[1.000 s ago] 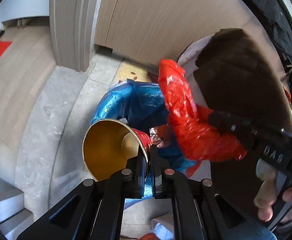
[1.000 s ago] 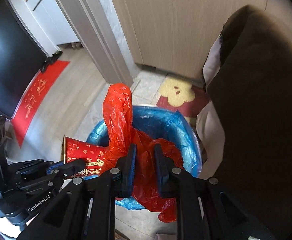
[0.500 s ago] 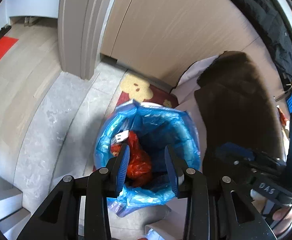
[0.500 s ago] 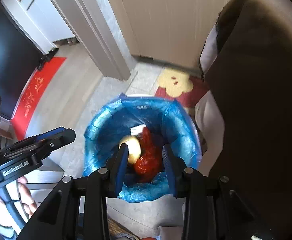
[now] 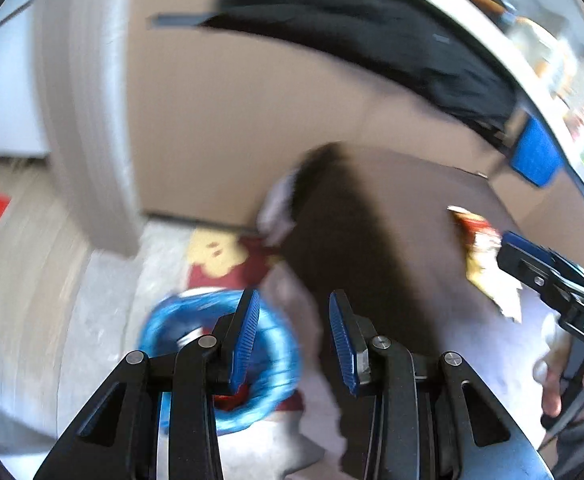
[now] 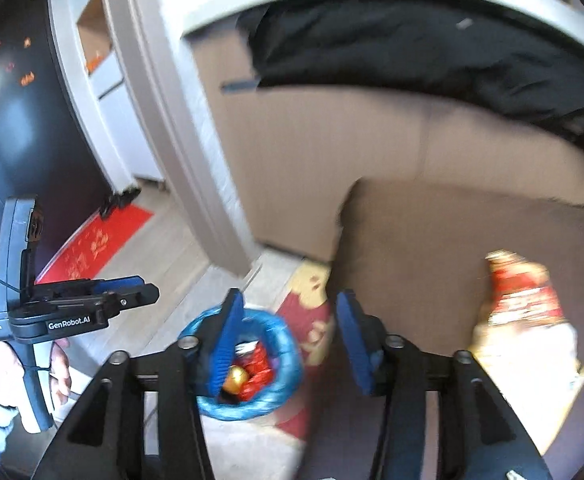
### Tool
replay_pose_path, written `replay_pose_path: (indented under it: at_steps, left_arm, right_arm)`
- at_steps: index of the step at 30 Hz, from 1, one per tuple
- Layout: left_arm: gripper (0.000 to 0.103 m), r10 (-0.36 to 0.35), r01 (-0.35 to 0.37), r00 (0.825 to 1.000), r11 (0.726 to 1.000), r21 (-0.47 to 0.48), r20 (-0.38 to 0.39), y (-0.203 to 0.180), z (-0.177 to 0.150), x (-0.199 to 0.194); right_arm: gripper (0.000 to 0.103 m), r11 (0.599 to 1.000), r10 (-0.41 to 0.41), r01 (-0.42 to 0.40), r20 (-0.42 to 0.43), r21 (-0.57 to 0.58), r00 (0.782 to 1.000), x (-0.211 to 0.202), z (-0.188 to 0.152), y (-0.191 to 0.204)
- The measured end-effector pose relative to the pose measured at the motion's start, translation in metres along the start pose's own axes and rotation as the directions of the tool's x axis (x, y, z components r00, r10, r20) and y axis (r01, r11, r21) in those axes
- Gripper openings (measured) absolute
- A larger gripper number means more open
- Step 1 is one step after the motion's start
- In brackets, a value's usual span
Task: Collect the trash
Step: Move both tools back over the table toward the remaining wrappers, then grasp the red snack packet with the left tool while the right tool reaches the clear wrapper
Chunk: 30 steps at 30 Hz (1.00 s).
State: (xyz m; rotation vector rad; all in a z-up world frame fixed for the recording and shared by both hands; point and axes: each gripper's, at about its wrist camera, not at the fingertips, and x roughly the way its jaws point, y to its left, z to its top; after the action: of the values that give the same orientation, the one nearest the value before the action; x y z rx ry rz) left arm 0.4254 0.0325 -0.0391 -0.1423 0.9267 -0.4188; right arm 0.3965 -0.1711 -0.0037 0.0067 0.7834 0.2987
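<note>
A bin lined with a blue bag (image 6: 282,364) stands on the floor below both grippers; it also shows in the left wrist view (image 5: 280,356). Inside it lie a red bag (image 6: 258,364) and a gold-lined cup (image 6: 238,376). My left gripper (image 5: 293,338) is open and empty, raised above the bin. My right gripper (image 6: 286,340) is open and empty, also raised. A red and yellow snack wrapper (image 6: 525,300) lies on the brown table (image 6: 431,240); it shows in the left wrist view (image 5: 479,248) too. Both views are blurred.
A red and yellow mat (image 6: 311,308) lies by the bin. A grey door frame (image 6: 196,152) stands at the left. A black garment (image 6: 431,52) hangs over the wooden panel behind the table. A red rug (image 6: 96,240) lies farther left.
Both grippers let go of the cup and red bag, which now lie in the bin. Both have since lifted higher and swung toward the table, bringing the snack wrapper into view.
</note>
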Motion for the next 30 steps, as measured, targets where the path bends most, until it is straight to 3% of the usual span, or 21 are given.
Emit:
replay_pose_path:
  at_steps: [3,8,10,14,17,20,22,23,25,28,30]
  left_arm:
    - [0.038,-0.056,0.056,0.998,0.994,0.089,-0.006,-0.056,0.007,0.012]
    - [0.038,-0.137,0.145,0.989,0.96,0.238,-0.048,-0.156,0.021,0.052]
    - [0.038,-0.169,0.185,0.981,0.958,0.218,-0.092,-0.187,0.032,0.076]
    - [0.04,-0.22,0.234,0.963,0.969,0.077,-0.155,-0.229,0.059,0.122]
    - [0.041,-0.188,0.19,0.965,0.982,-0.003,-0.181,-0.249,0.08,0.155]
    - [0.043,-0.09,0.083,0.974,0.996,-0.044,-0.209,-0.258,0.087,0.181]
    - [0.05,-0.013,0.008,0.977,1.0,-0.021,-0.212,-0.262,0.086,0.191]
    - [0.06,0.017,-0.016,0.977,1.0,0.002,-0.214,-0.264,0.085,0.195]
    - [0.072,0.086,-0.071,0.968,0.995,0.071,-0.235,-0.268,0.08,0.203]
    - [0.072,0.191,-0.166,0.954,0.978,0.123,-0.23,-0.263,0.075,0.213]
    - [0.074,0.194,-0.175,0.961,0.978,0.112,-0.198,-0.255,0.075,0.212]
  right_arm:
    - [0.054,0.999,-0.038,0.038,0.013,0.003,0.999,-0.028,-0.005,-0.048]
    - [0.054,0.99,-0.143,0.143,-0.033,0.002,0.989,-0.057,-0.033,-0.129]
    - [0.054,0.983,-0.182,0.183,-0.047,0.025,0.982,-0.067,-0.045,-0.161]
    - [0.054,0.968,-0.211,0.217,-0.057,0.125,0.976,-0.086,-0.066,-0.223]
    - [0.054,0.958,-0.211,0.216,-0.045,0.189,0.976,-0.095,-0.075,-0.256]
    - [0.054,0.954,-0.205,0.209,-0.04,0.214,0.978,-0.1,-0.085,-0.271]
    - [0.054,0.952,-0.203,0.206,-0.038,0.226,0.978,-0.099,-0.092,-0.275]
    - [0.054,0.951,-0.199,0.202,-0.037,0.232,0.979,-0.099,-0.094,-0.28]
    - [0.054,0.953,-0.189,0.192,-0.035,0.232,0.981,-0.098,-0.098,-0.287]
    - [0.054,0.957,-0.204,0.207,-0.035,0.203,0.978,-0.096,-0.1,-0.289]
    - [0.054,0.96,-0.206,0.208,-0.032,0.187,0.978,-0.097,-0.101,-0.29]
